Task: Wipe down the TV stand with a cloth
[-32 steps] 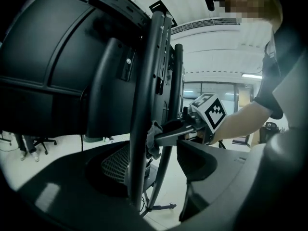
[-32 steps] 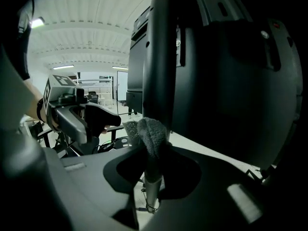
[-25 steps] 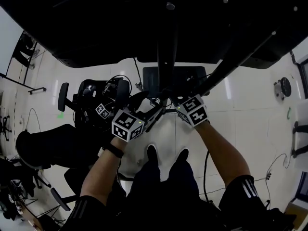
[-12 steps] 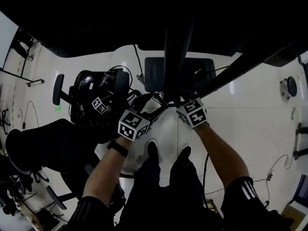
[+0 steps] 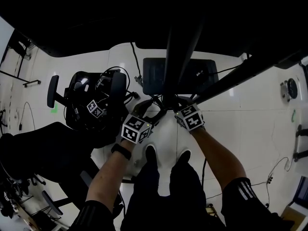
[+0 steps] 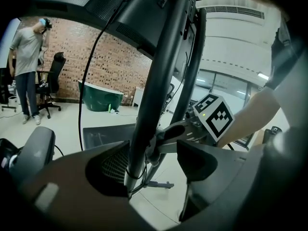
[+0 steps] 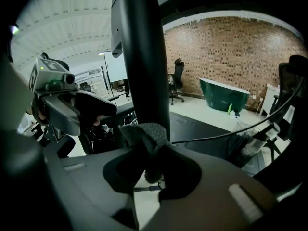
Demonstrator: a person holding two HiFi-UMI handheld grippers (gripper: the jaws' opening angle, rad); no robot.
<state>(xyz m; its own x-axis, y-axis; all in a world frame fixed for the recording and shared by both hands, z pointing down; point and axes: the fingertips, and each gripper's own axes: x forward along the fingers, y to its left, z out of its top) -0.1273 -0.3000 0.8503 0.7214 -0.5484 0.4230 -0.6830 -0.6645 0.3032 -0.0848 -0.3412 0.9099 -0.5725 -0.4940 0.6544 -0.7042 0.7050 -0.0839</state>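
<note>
The TV stand's black pole (image 5: 180,42) rises from a dark base plate (image 5: 153,76) on the white floor, under the big black screen. My right gripper (image 5: 169,104) is shut on a grey fuzzy cloth (image 7: 147,139), and the cloth presses against the pole (image 7: 142,57). My left gripper (image 5: 155,111) is open. The pole (image 6: 149,85) stands in the gap between its jaws; I cannot tell whether they touch it. The right gripper (image 6: 179,129) shows just behind the pole in the left gripper view.
A black office chair (image 5: 86,93) with cables and a spare marker cube (image 5: 95,109) stands left of the stand. A slanted brace (image 5: 240,73) runs to the right. A person (image 6: 26,57) stands far off by a brick wall, near a green tub (image 6: 98,95).
Both grippers have drifted a little lower in the head view and closer together by the pole. The head camera has leaned nearer, so the pole looks thicker.
</note>
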